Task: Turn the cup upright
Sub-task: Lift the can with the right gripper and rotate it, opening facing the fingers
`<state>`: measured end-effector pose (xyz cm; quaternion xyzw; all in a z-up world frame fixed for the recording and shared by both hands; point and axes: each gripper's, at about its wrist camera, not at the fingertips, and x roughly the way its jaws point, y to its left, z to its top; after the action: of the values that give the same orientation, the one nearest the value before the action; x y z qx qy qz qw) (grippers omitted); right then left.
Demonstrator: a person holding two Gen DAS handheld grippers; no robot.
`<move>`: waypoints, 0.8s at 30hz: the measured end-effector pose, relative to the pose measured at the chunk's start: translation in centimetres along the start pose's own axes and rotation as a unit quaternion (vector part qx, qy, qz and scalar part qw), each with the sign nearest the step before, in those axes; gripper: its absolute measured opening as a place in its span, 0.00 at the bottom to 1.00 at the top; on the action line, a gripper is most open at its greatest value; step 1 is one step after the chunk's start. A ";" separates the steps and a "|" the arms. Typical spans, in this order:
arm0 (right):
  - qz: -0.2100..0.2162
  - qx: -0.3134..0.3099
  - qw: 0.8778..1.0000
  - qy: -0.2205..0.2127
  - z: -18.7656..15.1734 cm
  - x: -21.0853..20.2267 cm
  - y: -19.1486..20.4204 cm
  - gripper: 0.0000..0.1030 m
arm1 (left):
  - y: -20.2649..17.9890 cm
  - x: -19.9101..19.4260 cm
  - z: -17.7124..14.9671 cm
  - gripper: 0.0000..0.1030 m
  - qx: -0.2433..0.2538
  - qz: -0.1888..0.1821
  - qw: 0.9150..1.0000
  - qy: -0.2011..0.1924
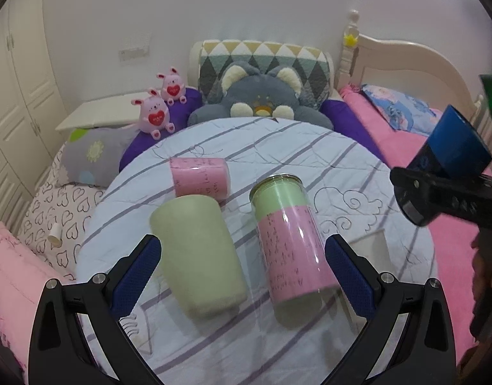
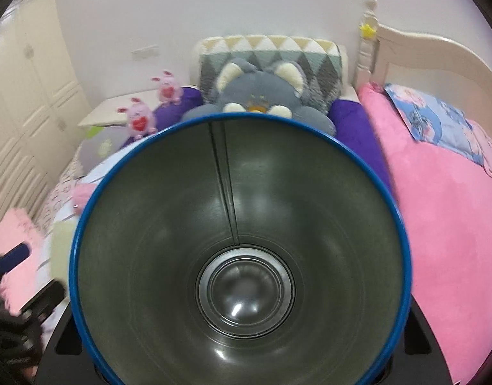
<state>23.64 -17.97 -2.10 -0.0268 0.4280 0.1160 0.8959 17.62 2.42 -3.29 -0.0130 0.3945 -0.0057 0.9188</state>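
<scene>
I see a plain white wall point(image 1: 246, 9), cream wardrobe doors point(image 1: 18, 96) at left, a cream bed headboard point(image 1: 400, 61) at right, and a pink blanket point(image 2: 438, 218) across the bed.

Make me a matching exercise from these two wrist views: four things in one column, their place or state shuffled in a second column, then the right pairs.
Things
1. blue cup
2. plain green cup
3. clear tumbler with the pink and green insert
4. pink roll

Place or state
A. lying on the striped quilt, between the open fingers of the left gripper, on their right side
B. held by the right gripper, metal inside facing its camera
C. lying farthest back on the quilt, beyond the other cups
D. lying by the left gripper's left finger

Pairs: 1-B, 2-D, 3-A, 4-C
</scene>
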 end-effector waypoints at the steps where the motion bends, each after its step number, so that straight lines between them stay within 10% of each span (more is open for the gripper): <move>1: 0.000 -0.006 1.000 0.000 -0.3 -0.5 0.5 0.65 | 0.2 -0.6 -0.4 1.00 0.003 0.000 1.000 -0.002; 24: 0.122 -0.018 0.975 0.186 -13.0 2.8 10.9 0.65 | 7.7 -3.9 -10.0 1.00 -0.026 0.013 0.999 0.028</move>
<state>12.94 -8.81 -11.94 -0.0113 0.5854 0.2254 0.7787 7.68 10.03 -7.58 -0.0318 0.4204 0.0166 0.9066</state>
